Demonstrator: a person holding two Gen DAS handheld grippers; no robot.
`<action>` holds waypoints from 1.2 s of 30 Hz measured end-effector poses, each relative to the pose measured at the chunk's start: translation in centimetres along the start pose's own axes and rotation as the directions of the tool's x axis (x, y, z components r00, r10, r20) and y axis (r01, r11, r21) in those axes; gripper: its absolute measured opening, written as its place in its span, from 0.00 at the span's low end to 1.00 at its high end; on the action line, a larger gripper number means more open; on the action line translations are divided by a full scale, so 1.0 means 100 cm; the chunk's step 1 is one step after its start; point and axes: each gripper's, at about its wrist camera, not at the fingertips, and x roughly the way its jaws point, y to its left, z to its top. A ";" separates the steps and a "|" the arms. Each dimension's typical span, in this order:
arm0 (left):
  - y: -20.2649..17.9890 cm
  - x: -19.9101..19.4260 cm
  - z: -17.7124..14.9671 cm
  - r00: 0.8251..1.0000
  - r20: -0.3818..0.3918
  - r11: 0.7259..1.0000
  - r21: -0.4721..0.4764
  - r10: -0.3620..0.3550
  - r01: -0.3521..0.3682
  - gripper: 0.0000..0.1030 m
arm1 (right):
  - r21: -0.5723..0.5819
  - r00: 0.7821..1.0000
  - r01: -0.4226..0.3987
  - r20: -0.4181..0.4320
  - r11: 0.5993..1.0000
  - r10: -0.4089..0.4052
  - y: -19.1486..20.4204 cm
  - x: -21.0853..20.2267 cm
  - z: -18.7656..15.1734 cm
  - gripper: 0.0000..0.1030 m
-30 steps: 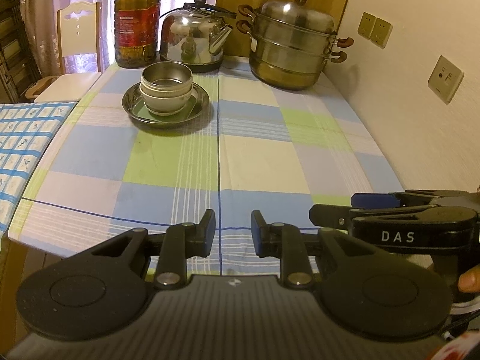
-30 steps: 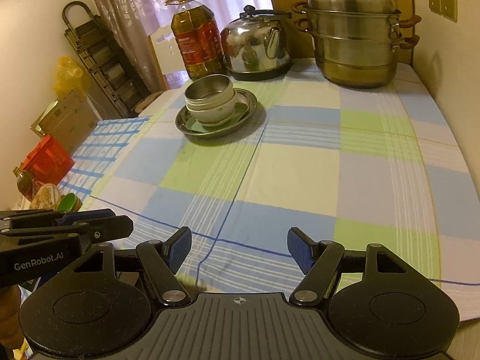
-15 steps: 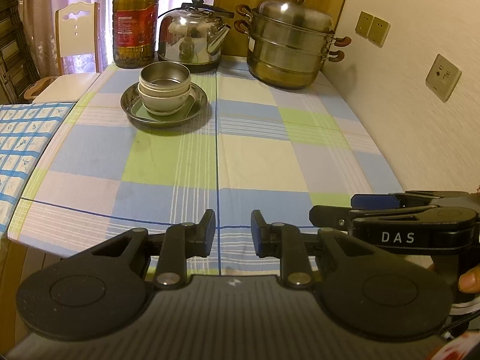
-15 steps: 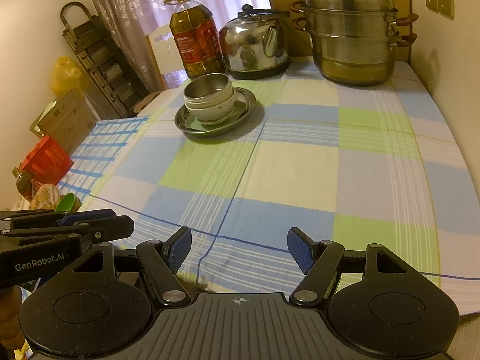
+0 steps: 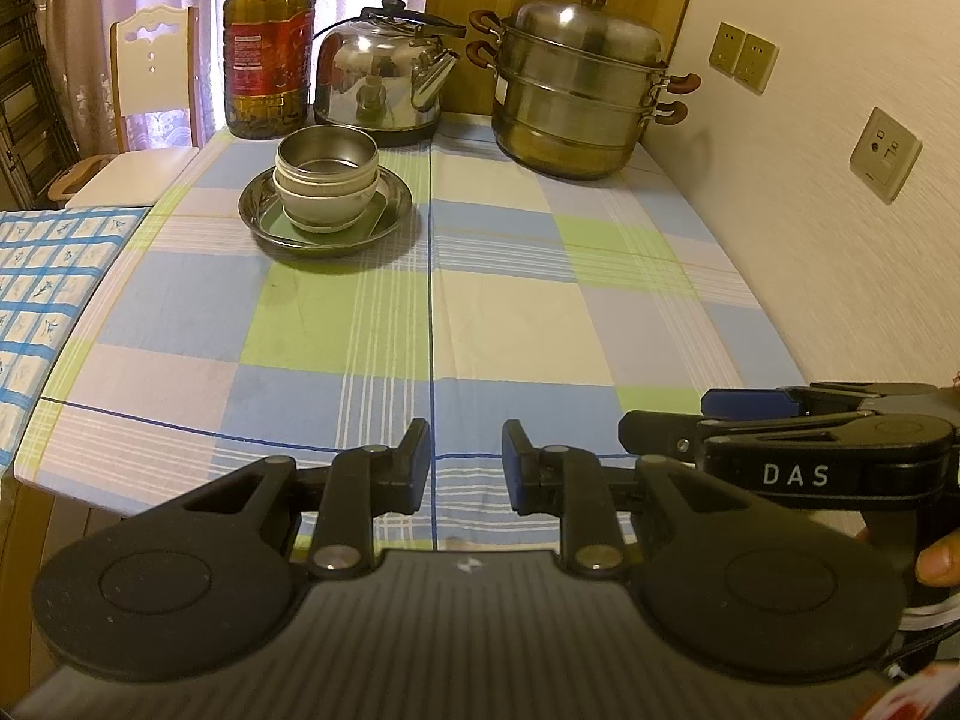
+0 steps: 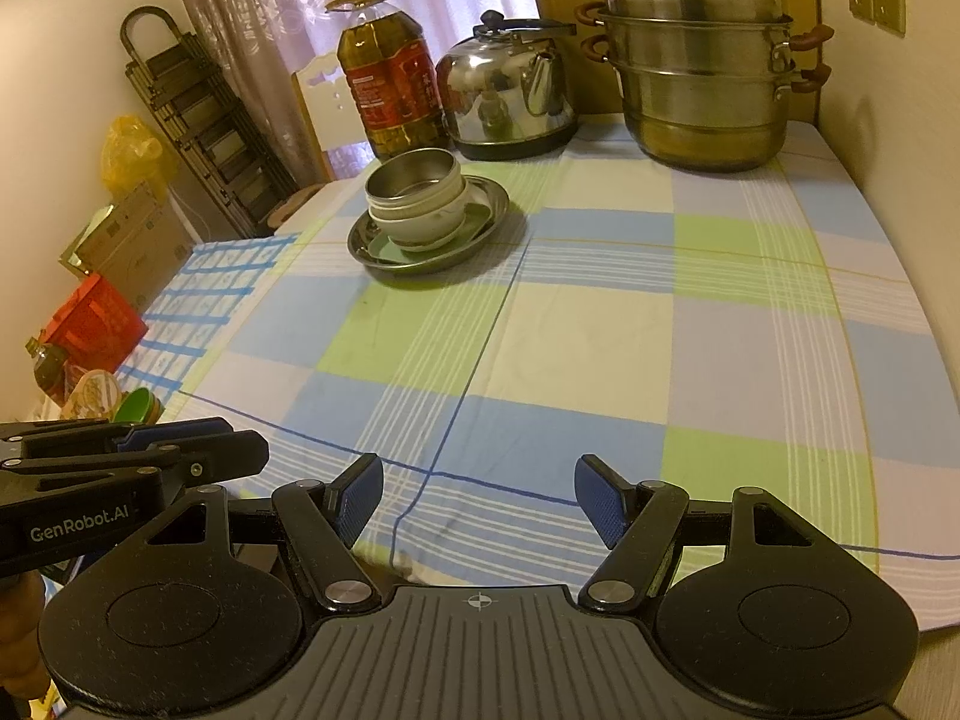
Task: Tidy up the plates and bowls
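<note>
A steel bowl (image 5: 327,157) sits nested in white bowls (image 5: 327,207), stacked on a green square plate (image 5: 282,222) inside a round steel plate (image 5: 396,210), at the table's far left. The stack also shows in the right wrist view (image 6: 420,198). My left gripper (image 5: 465,465) hovers over the table's near edge, jaws slightly apart and empty. My right gripper (image 6: 478,498) is beside it over the near edge, wide open and empty. Each gripper shows from the side in the other's view: the right one (image 5: 780,432), the left one (image 6: 150,456).
An oil bottle (image 5: 268,42), a steel kettle (image 5: 384,84) and a stacked steamer pot (image 5: 576,90) stand along the table's far edge. The wall runs along the right. A white chair (image 5: 150,72) and a second blue-checked table (image 5: 48,276) lie to the left.
Both views have shifted slightly; the dishes and pots sit a little lower in frame. Neither gripper's jaws have moved.
</note>
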 end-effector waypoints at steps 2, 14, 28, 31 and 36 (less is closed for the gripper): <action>-0.001 0.000 0.000 1.000 0.001 1.000 0.000 0.001 -0.001 0.22 | 0.000 1.000 0.000 0.001 1.000 0.000 -0.001 -0.001 0.000 0.69; -0.005 0.001 0.001 1.000 0.007 1.000 0.001 0.004 -0.004 0.22 | 0.002 1.000 -0.002 0.006 1.000 0.002 -0.004 -0.003 0.000 0.69; -0.006 0.002 0.002 1.000 0.011 1.000 -0.009 0.017 -0.017 0.22 | -0.004 1.000 -0.012 0.004 1.000 0.012 -0.003 -0.004 0.003 0.69; -0.006 0.002 0.002 1.000 0.011 1.000 -0.011 0.018 -0.018 0.22 | -0.006 1.000 -0.015 0.004 1.000 0.015 -0.002 -0.001 0.003 0.69; -0.006 0.003 0.003 1.000 0.011 1.000 -0.012 0.020 -0.019 0.22 | -0.007 1.000 -0.017 0.002 1.000 0.017 -0.003 0.001 0.004 0.69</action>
